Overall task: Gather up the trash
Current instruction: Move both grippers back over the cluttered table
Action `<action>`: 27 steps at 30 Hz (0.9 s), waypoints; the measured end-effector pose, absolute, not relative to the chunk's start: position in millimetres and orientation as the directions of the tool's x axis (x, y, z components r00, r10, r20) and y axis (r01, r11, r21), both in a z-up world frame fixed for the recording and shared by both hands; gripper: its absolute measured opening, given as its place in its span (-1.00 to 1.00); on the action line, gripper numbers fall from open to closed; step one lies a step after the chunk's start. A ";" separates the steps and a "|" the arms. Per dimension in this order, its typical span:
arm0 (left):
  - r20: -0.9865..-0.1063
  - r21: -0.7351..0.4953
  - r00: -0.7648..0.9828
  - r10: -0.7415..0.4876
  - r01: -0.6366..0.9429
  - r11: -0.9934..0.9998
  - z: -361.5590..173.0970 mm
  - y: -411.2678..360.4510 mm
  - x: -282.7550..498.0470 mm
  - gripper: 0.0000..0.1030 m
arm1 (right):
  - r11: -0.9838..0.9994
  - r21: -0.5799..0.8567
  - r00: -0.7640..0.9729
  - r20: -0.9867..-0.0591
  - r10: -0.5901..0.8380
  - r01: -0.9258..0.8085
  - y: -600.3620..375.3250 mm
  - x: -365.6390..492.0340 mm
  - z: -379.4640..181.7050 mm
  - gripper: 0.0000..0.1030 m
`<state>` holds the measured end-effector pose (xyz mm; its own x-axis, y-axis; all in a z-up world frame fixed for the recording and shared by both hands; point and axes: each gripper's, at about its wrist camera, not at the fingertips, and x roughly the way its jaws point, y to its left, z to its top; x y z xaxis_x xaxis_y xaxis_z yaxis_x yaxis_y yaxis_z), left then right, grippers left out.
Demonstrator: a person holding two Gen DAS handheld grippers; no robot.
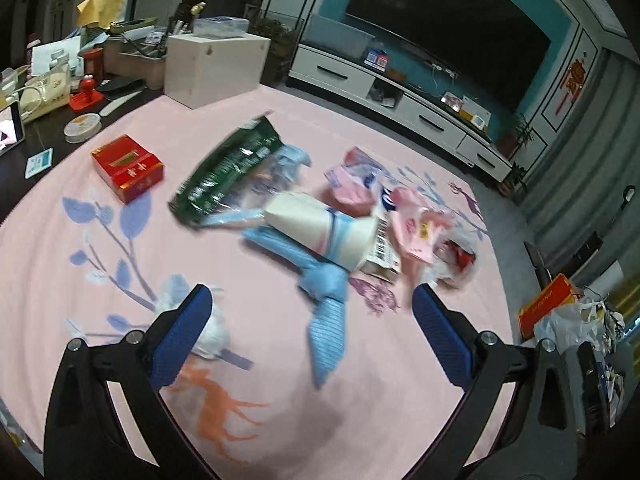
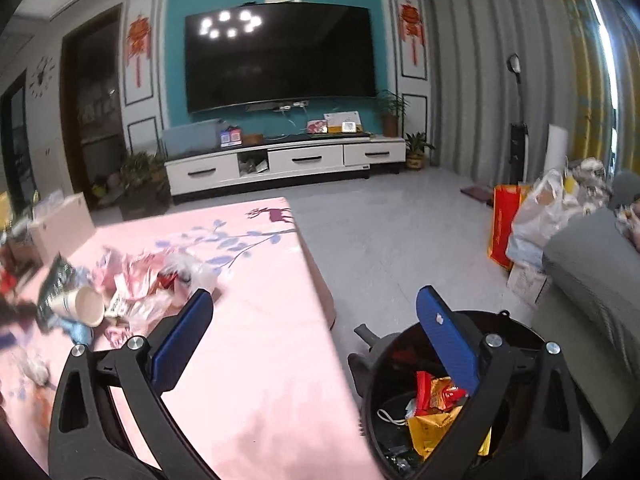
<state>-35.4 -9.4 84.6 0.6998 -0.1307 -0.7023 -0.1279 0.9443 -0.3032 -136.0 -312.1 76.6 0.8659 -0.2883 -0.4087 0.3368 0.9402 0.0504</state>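
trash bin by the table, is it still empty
No, the black trash bin beside the pink table already holds red and yellow wrappers.

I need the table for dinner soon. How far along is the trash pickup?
Some is done: the black bin beside the table already holds red and yellow wrappers. Nothing is in hand: the left claw and the right claw are both open and empty. Most is left: the paper cup, green bag, pink wrappers, blue wrapper and red box remain on the pink tablecloth.
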 end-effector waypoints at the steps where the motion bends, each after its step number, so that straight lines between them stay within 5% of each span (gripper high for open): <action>1: -0.702 -0.298 0.702 -0.121 -0.136 0.945 85.4 -7.4 -35.4 0.94 | 0.940 0.053 0.870 -0.399 -0.289 0.336 -306.4 -136.7 76.1 0.93; 10: -0.704 -0.324 0.696 -0.143 -0.135 0.936 79.9 10.6 -36.4 0.94 | 0.935 0.005 0.898 -0.278 -0.340 0.355 -273.9 -139.0 70.4 0.93; 27: -0.727 -0.345 0.666 -0.169 -0.141 0.928 71.5 17.1 -34.7 0.94 | 0.948 -0.087 0.903 -0.288 -0.318 0.306 -241.8 -130.0 52.9 0.93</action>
<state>-34.7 17.1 71.5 0.6655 -0.1687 -0.7271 -0.1413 0.9281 -0.3446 -130.0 -241.8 52.9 0.9034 -0.3176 -0.2881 0.3056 0.9482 -0.0871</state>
